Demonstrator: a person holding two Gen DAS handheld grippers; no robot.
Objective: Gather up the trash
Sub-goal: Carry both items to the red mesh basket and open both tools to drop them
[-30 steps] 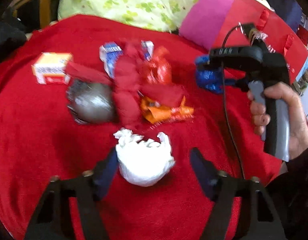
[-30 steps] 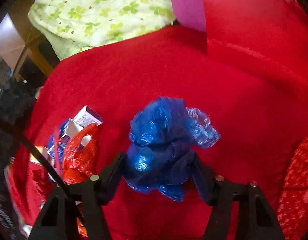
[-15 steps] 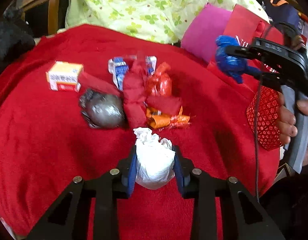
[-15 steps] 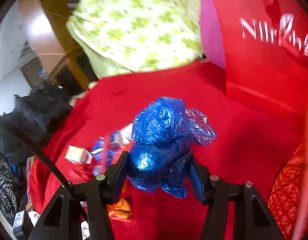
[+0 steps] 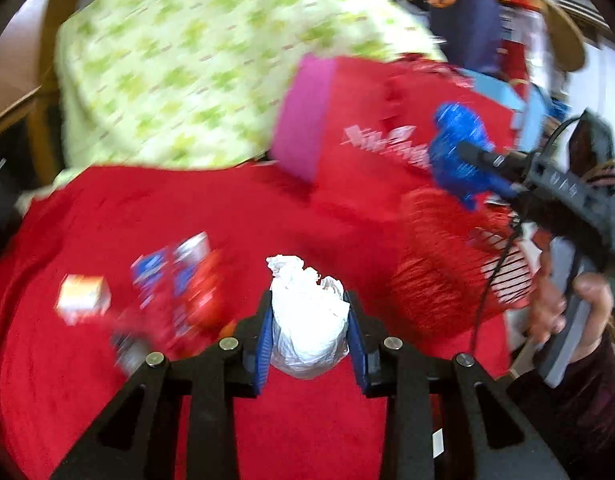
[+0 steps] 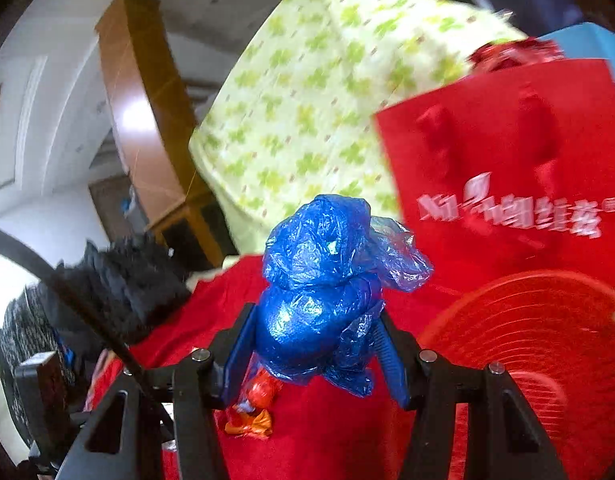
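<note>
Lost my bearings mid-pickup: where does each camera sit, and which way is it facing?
Left wrist: on the left gripper, facing the red blanket; shows its fingers on the white wad, plus the right hand.
Right wrist: on the right gripper, facing the red bag; its fingers clamp the blue plastic.
Shared: blue plastic, red bag, basket.

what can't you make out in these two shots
- Left wrist view: the trash pile on the red blanket is motion-blurred; its labels are unreadable.
- Both views: the inside of the red mesh basket is hidden by its wall.
- Right wrist view: the red bag is cut off at the edge, its print smeared.
</note>
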